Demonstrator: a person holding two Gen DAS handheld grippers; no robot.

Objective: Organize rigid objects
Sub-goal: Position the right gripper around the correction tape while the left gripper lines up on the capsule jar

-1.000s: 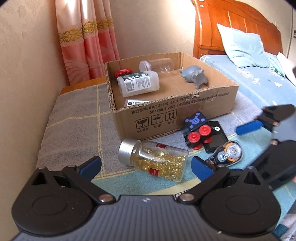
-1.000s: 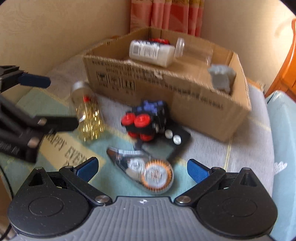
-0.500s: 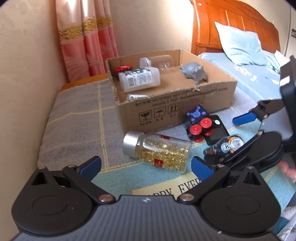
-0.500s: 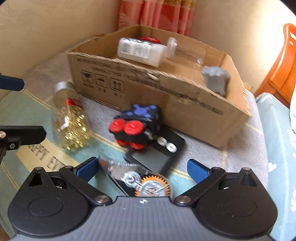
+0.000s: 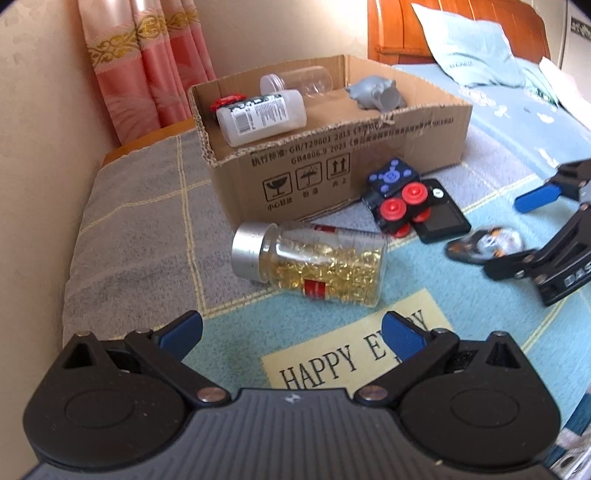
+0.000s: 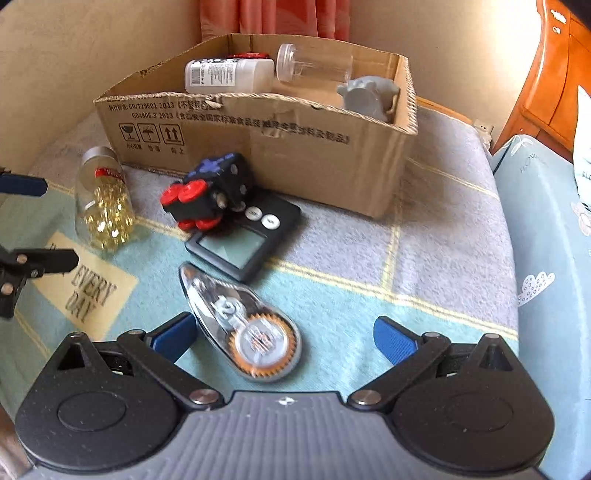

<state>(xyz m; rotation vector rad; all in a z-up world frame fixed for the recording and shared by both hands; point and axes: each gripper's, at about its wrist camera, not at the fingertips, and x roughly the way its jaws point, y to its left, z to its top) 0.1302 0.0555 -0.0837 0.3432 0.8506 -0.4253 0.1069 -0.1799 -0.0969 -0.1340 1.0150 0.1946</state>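
A cardboard box [image 5: 369, 162] [image 6: 258, 147] on the bed holds a white bottle [image 5: 260, 116] [image 6: 229, 75], a clear jar [image 5: 295, 79] [image 6: 314, 66], a grey figurine [image 5: 376, 92] [image 6: 365, 96] and a red item [image 5: 225, 101]. In front of it lie a capsule bottle [image 5: 317, 264] [image 6: 103, 203], a black toy with red wheels [image 5: 400, 197] [image 6: 210, 192], a black digital device [image 5: 443, 221] [image 6: 243, 236] and a correction tape dispenser [image 5: 484, 243] [image 6: 243, 325]. My left gripper [image 5: 291, 332] is open, just short of the capsule bottle. My right gripper [image 6: 284, 336] [image 5: 517, 229] is open around the dispenser's rear end.
The objects rest on a grey and teal blanket [image 5: 147, 229] [image 6: 443, 236] with a "HAPPY EVERY DAY" label [image 5: 354, 358]. A beige wall [image 5: 37, 147] runs along the left, a pink curtain [image 5: 147, 62] hangs behind the box, and a wooden headboard [image 5: 406, 22] and pillow [image 5: 469, 48] are at far right.
My left gripper has drawn back from the capsule bottle. My right gripper has shifted and now straddles the tape dispenser's rear end. No object has moved.
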